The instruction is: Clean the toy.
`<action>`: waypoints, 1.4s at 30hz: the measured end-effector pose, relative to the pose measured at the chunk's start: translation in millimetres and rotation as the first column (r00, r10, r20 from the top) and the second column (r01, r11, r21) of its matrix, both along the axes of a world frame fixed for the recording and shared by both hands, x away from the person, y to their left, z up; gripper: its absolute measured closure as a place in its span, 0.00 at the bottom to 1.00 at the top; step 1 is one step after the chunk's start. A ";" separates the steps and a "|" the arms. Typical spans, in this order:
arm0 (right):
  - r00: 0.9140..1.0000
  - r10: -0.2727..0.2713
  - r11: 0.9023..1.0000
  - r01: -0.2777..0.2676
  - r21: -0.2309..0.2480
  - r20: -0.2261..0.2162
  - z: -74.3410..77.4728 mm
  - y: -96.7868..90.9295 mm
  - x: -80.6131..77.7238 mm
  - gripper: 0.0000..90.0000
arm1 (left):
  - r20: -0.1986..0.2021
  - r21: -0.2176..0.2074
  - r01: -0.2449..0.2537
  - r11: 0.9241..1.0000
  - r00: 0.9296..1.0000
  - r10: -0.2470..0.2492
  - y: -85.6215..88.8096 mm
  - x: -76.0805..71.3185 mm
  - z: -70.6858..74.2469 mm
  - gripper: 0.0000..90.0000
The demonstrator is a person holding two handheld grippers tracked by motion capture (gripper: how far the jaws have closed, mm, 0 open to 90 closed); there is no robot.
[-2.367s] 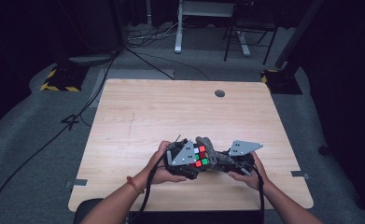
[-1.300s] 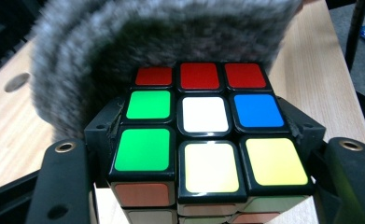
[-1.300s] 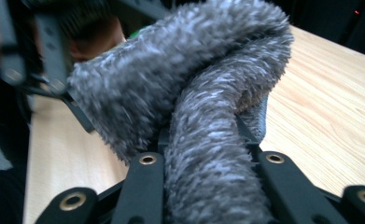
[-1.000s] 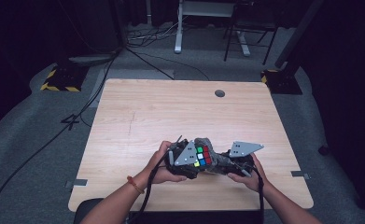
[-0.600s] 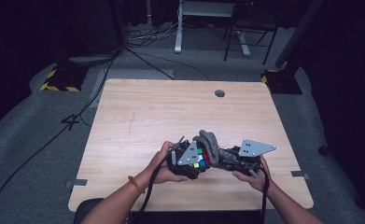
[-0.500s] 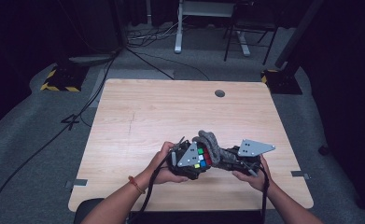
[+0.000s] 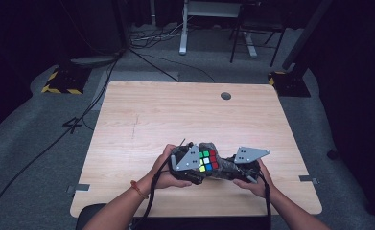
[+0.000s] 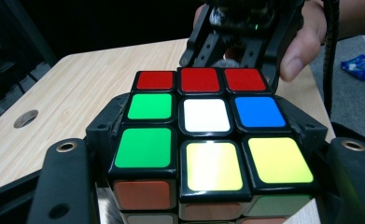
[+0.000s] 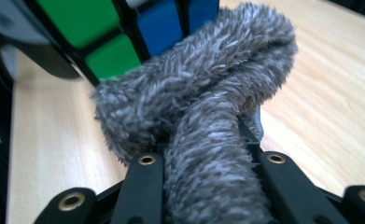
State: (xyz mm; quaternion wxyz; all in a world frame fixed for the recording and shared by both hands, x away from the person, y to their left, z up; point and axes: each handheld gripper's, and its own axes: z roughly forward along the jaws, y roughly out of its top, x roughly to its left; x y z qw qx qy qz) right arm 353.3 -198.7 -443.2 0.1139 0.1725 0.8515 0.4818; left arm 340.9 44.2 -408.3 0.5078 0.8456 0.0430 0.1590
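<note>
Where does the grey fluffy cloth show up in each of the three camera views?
High view: the grey cloth lies low at centre, between the two grippers, right of the cube.
Left gripper view: a small grey tuft at top centre, behind the cube's red row.
Right gripper view: it fills the middle, bunched between the black jaws.
Shared landmark: the colourful cube, touching the cloth.

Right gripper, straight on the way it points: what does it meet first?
Most likely the puzzle cube. The right gripper, its fingers shut on the grey fuzzy cloth, points at the cube's green and blue face; cloth looks pressed against it, though depth is unclear.
</note>
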 end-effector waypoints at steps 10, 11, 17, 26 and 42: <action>0.999 -0.006 0.996 0.002 0.084 0.049 18.5 -12.1 -4.9 0.80 | -0.008 0.058 -0.014 0.998 1.000 0.014 -4.6 3.6 -8.7 0.36; 0.999 -0.008 0.997 0.004 0.083 0.049 18.1 -12.5 -5.1 0.80 | 0.002 0.066 -0.016 0.998 1.000 0.016 -5.9 2.6 -8.2 0.37; 0.999 0.001 1.000 -0.001 -0.014 0.045 9.7 -5.2 -3.3 0.80 | 0.023 0.066 -0.009 0.998 1.000 0.008 -7.4 -1.6 -5.4 0.37; 0.996 -0.024 0.999 0.021 0.042 0.081 15.9 -5.8 -8.7 0.81 | 0.004 0.057 -0.042 0.997 0.999 0.042 -5.8 3.1 -6.4 0.36; 0.996 -0.053 0.998 0.051 0.030 0.072 15.7 -12.1 -2.4 0.80 | 0.030 0.089 -0.042 0.995 0.999 0.040 -6.1 3.1 -3.1 0.37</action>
